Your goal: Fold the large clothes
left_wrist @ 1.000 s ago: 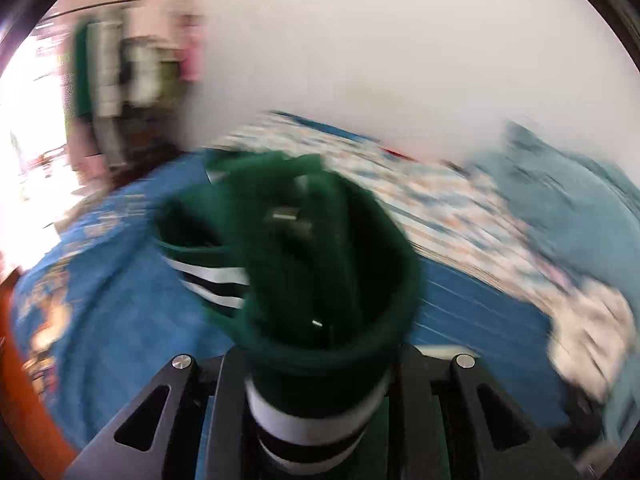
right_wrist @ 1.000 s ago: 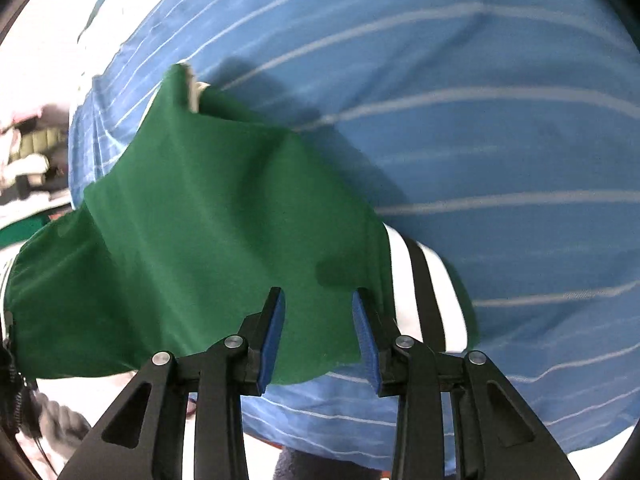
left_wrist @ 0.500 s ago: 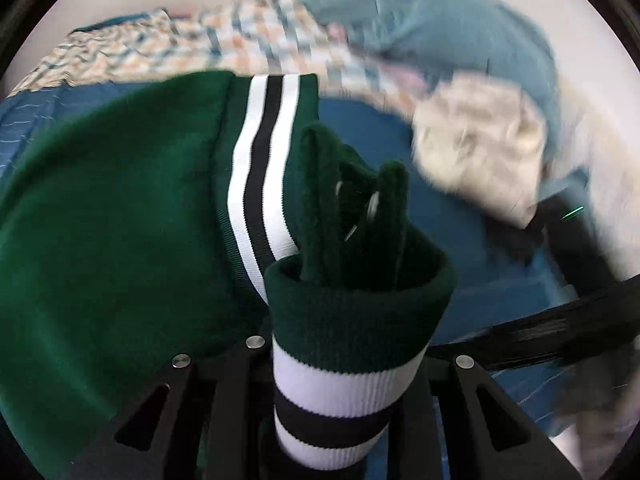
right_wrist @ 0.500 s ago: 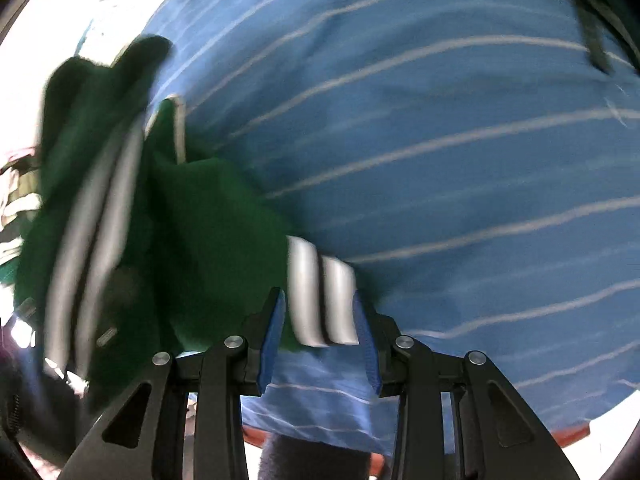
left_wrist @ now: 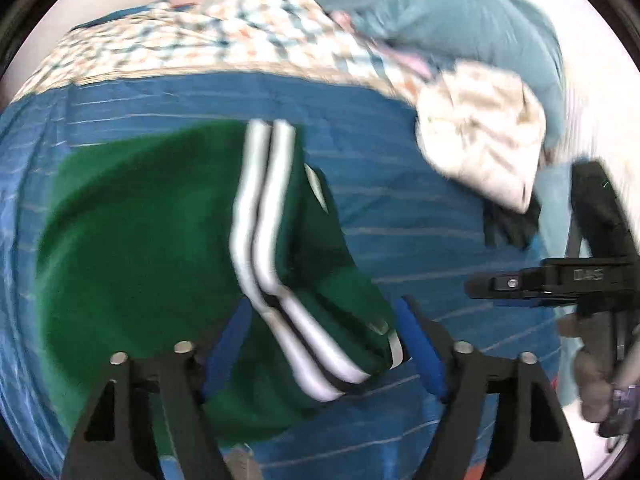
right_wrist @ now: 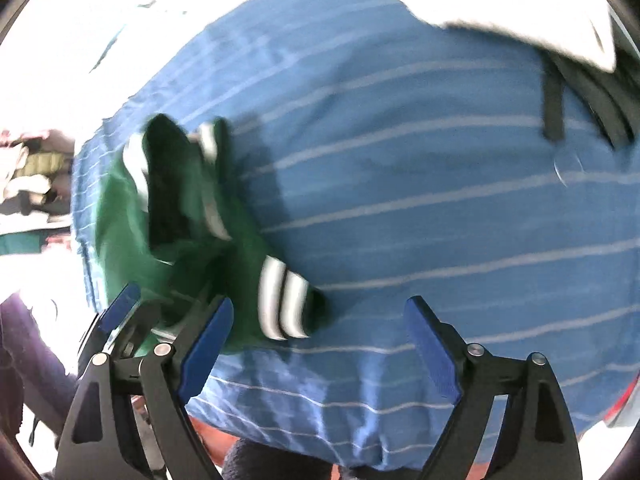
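A dark green sweater (left_wrist: 132, 248) with white-and-black striped cuffs lies bunched on the blue striped bedsheet (left_wrist: 400, 216). My left gripper (left_wrist: 324, 344) is open, its blue pads either side of a striped cuff (left_wrist: 316, 356) that lies loose between them. In the right wrist view the sweater (right_wrist: 180, 232) lies at the left, with a striped cuff (right_wrist: 284, 300) near the left pad. My right gripper (right_wrist: 320, 340) is open and empty above the sheet (right_wrist: 420, 200). The right gripper also shows at the right edge of the left wrist view (left_wrist: 560, 284).
A cream garment (left_wrist: 480, 136) and a teal blanket (left_wrist: 460, 16) lie at the far right of the bed, with a checked cover (left_wrist: 208, 44) behind. A black strap (right_wrist: 552, 100) lies at the sheet's far right. The bed's orange edge (right_wrist: 224, 444) is just below.
Both grippers have opened and let go of the sweater. The cuff has dropped onto the sheet, and the sweater has settled into a bunched heap.
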`<state>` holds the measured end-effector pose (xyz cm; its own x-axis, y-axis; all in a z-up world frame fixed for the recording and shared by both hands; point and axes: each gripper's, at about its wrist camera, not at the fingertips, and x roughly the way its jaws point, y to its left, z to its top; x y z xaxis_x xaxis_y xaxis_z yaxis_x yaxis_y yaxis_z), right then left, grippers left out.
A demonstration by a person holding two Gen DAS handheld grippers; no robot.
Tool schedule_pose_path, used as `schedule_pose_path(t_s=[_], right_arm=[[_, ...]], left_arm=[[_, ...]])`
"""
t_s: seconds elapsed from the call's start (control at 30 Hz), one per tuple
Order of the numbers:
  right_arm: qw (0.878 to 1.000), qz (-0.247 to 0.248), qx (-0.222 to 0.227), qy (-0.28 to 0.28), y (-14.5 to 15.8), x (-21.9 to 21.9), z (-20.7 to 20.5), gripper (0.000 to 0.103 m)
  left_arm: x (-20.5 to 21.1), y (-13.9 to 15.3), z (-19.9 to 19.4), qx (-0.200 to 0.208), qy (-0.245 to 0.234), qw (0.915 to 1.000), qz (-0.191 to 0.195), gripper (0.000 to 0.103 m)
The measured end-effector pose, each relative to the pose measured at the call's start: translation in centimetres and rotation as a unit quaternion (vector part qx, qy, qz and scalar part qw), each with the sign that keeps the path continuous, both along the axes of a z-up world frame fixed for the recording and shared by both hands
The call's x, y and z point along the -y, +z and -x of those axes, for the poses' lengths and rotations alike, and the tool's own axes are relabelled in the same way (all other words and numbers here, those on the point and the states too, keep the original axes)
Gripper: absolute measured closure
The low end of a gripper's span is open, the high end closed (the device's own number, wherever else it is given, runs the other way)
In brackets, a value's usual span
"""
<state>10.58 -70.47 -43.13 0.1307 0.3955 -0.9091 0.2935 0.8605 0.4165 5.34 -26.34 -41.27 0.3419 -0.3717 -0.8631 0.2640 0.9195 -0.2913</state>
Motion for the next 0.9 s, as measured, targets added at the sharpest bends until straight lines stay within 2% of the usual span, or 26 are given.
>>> schedule_pose_path(t_s=[0.07, 0.1, 0.17, 0.23, 0.27, 0.3, 0.33, 0.4, 0.43, 0.47, 0.5, 0.53, 0.57, 0.6, 0.63, 0.7, 0.8, 0.83, 0.9], right_arm=[[0.999, -0.036, 0.015, 0.009, 1.1, -1.2, -1.1, 0.014], [0.998, -0.055, 0.017, 0.01, 1.3, -2.5, -1.3, 0.014], [0.995, -0.101, 0.017, 0.017, 1.3, -4.4, -2.3, 0.014], [0.989, -0.143, 0.017, 0.032, 0.6, -7.2, -3.5, 0.014], [0.987, -0.151, 0.018, 0.042, -0.1, -8.7, -4.2, 0.014], [0.988, -0.143, 0.014, 0.056, -1.1, -10.2, -5.2, 0.014], [0.989, -0.134, 0.011, 0.067, -1.9, -11.2, -5.9, 0.014], [0.991, -0.1, 0.003, 0.087, -4.7, -13.5, -7.9, 0.014], [0.991, -0.097, 0.002, 0.094, -5.6, -14.3, -8.6, 0.016], [0.99, -0.092, 0.007, 0.102, -6.4, -15.0, -9.3, 0.041], [0.992, -0.052, 0.023, 0.116, -6.2, -15.6, -9.7, 0.068], [0.991, -0.034, 0.04, 0.123, -5.4, -16.0, -9.9, 0.1], [0.991, -0.031, 0.054, 0.117, -4.6, -16.0, -9.8, 0.1], [0.992, -0.025, 0.077, 0.101, -3.1, -15.4, -9.5, 0.1], [0.992, -0.022, 0.089, 0.083, -1.8, -14.7, -9.1, 0.1], [0.995, -0.022, 0.091, 0.044, 0.0, -12.7, -8.6, 0.101], [0.999, 0.008, 0.047, 0.008, -0.7, -10.5, -8.6, 0.101], [1.0, 0.015, 0.021, 0.011, -2.2, -10.3, -9.2, 0.1], [0.999, -0.011, -0.022, 0.041, -4.8, -10.9, -10.1, 0.1]], left_arm=[[-3.3, 1.3, 0.5, 0.003, 0.048, 0.9988, -0.005, 0.023], [-5.0, 1.6, 0.7, 0.004, 0.068, 0.9976, -0.015, 0.016], [-9.7, 1.6, 1.6, 0.0, 0.13, 0.9889, -0.071, 0.015], [-13.9, 0.3, 2.6, -0.011, 0.186, 0.9712, -0.149, 0.014], [-16.7, -1.4, 3.2, -0.029, 0.214, 0.9545, -0.205, 0.014], [-17.9, -2.5, 3.3, -0.04, 0.23, 0.9429, -0.238, 0.014], [-19.8, -4.2, 3.9, -0.054, 0.25, 0.9276, -0.272, 0.014], [-23.3, -8.0, 5.2, -0.079, 0.287, 0.9033, -0.309, 0.014], [-24.1, -9.4, 5.4, -0.087, 0.294, 0.898, -0.316, 0.014], [-25.1, -11.7, 5.6, -0.103, 0.296, 0.8915, -0.327, 0.014], [-25.2, -13.0, 5.4, -0.112, 0.295, 0.8874, -0.336, 0.014], [-25.6, -14.4, 5.6, -0.121, 0.289, 0.8837, -0.348, 0.013], [-25.7, -15.5, 5.7, -0.121, 0.278, 0.8868, -0.349, 0.011], [-25.9, -16.0, 5.7, -0.117, 0.275, 0.8877, -0.35, 0.005], [-26.0, -16.2, 5.7, -0.112, 0.284, 0.8828, -0.357, 0.0], [-26.5, -16.2, 5.7, -0.108, 0.308, 0.8816, -0.341, 0.0], [-27.7, -15.9, 6.2, -0.113, 0.339, 0.883, -0.304, 0.0], [-28.4, -16.0, 6.1, -0.116, 0.346, 0.8838, -0.293, 0.0], [-29.4, -16.2, 5.9, -0.13, 0.354, 0.8847, -0.274, 0.0]])
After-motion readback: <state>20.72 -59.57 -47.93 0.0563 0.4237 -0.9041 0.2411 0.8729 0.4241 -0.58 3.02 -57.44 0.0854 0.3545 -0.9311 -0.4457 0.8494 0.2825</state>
